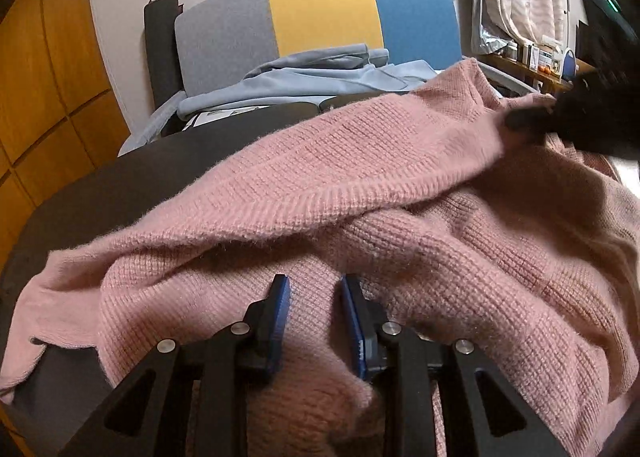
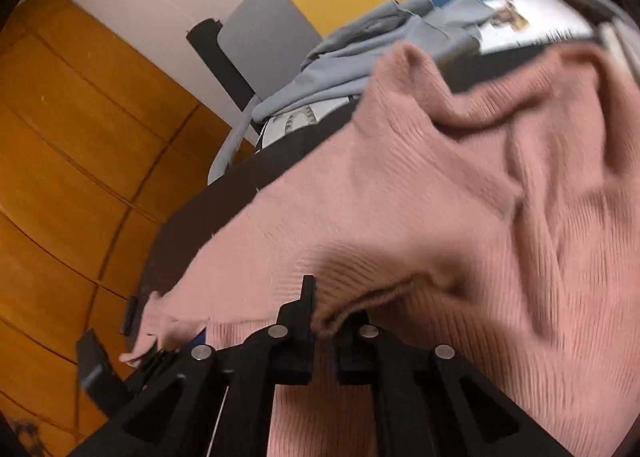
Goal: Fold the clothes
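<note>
Left wrist view: your left claw [image 1: 311, 289] sits parted over the pink sweater [image 1: 400, 225], gripping nothing. Your right claw [image 2: 326, 309] pinches a sweater fold, lifted above the dark surface [image 2: 224, 209].

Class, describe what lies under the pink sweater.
The pink sweater lies on a dark table, bare at the left. Whatever lies beneath the knit itself is covered and cannot be seen.

Left wrist view sits low and level, close over the sweater [image 1: 360, 197]; right wrist view tilts; both face the chair [image 1: 320, 17].
</note>
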`<state>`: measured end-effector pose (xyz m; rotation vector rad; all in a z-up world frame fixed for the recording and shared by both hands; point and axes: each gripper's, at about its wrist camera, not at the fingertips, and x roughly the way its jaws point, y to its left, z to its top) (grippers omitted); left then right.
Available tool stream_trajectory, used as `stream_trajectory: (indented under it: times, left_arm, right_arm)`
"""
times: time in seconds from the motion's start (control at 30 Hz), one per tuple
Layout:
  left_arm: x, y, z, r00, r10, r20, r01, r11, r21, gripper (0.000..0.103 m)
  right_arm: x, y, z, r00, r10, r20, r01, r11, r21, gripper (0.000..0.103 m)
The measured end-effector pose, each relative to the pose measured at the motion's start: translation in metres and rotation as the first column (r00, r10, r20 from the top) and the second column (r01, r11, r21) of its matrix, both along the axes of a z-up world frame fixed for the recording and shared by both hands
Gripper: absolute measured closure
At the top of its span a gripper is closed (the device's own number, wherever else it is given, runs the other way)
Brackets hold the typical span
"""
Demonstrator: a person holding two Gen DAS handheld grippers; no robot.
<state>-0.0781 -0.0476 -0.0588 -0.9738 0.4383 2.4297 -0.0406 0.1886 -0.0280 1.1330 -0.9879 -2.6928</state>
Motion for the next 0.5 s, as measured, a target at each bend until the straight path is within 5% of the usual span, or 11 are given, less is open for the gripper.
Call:
stream_trajectory:
  times: [0.33,0.5]
  left_arm:
    - [0.002,0.000,-0.003,1.000,0.002,-0.026,-0.002,1.000,0.007,0.075]
    - [0.003,0.000,-0.004,0.999,0.004,-0.035,-0.004,1.000,0.009,0.075]
  right_arm:
    - [-0.116,-0.011,0.083,0.992,0.059,-0.112,-0.046,0.993,0.113,0.097]
    - [-0.181,-0.030,0.098,0.986,0.100,-0.132,-0.076,0.982,0.173,0.097]
